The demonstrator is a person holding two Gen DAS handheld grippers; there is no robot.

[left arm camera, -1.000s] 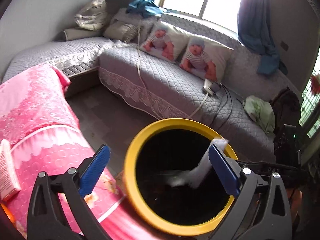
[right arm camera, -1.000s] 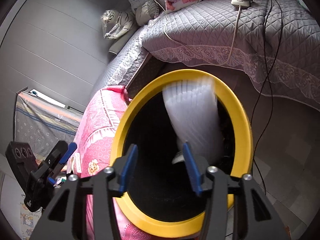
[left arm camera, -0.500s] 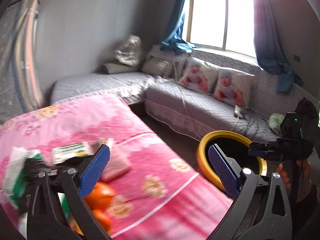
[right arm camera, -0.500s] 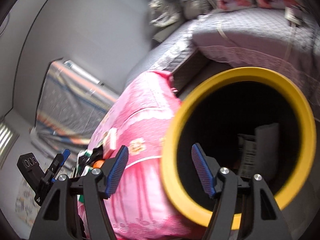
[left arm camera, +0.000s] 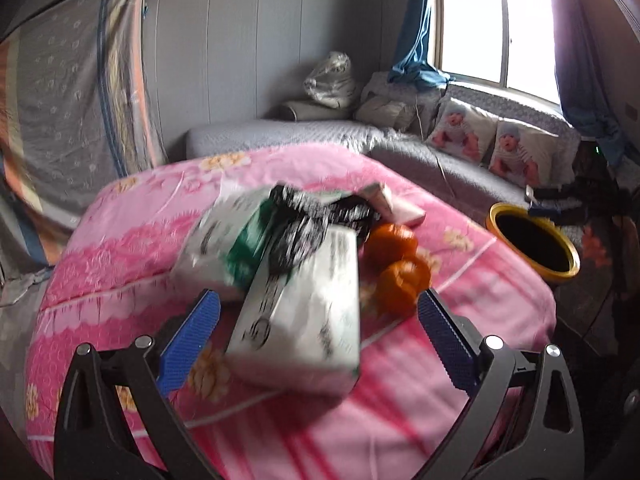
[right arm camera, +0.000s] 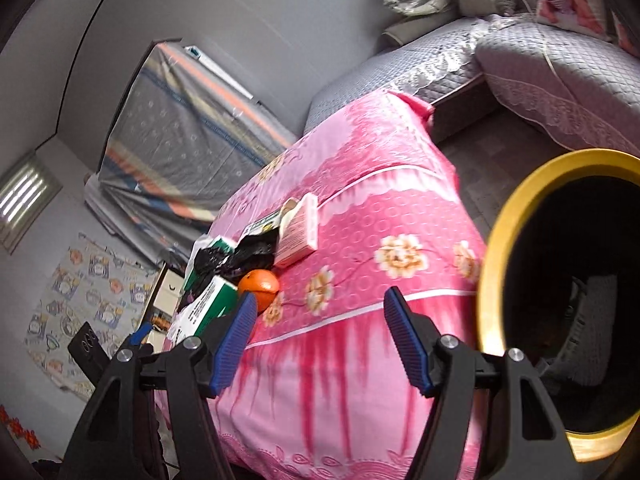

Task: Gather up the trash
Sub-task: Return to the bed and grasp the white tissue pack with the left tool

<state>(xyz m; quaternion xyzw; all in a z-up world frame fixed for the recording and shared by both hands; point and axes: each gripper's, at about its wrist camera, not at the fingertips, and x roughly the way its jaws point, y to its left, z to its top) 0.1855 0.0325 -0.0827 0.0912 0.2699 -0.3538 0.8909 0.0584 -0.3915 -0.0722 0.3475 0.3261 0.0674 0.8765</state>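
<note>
A pile of trash lies on the pink flowered table (left arm camera: 120,248): a white carton (left arm camera: 304,320), a white-and-green packet (left arm camera: 236,240), a black plastic bag (left arm camera: 316,216), a pink box (left arm camera: 404,208) and two oranges (left arm camera: 400,264). My left gripper (left arm camera: 318,340) hovers open just before the white carton, pads apart from it. The yellow-rimmed bin (right arm camera: 492,280) stands beside the table with white trash (right arm camera: 592,320) inside. My right gripper (right arm camera: 322,344) is open and empty between the bin and the pile, near the orange (right arm camera: 259,285) and the black bag (right arm camera: 240,256).
A grey quilted sofa (left arm camera: 440,160) with baby-print cushions runs under the window behind the table. A striped cloth-covered board (left arm camera: 72,112) leans on the left wall. The left gripper (right arm camera: 136,340) shows at the lower left of the right wrist view.
Both grippers swung from over the bin to the pink table. The white trash left the right gripper and lies in the bin. The right jaws opened wider.
</note>
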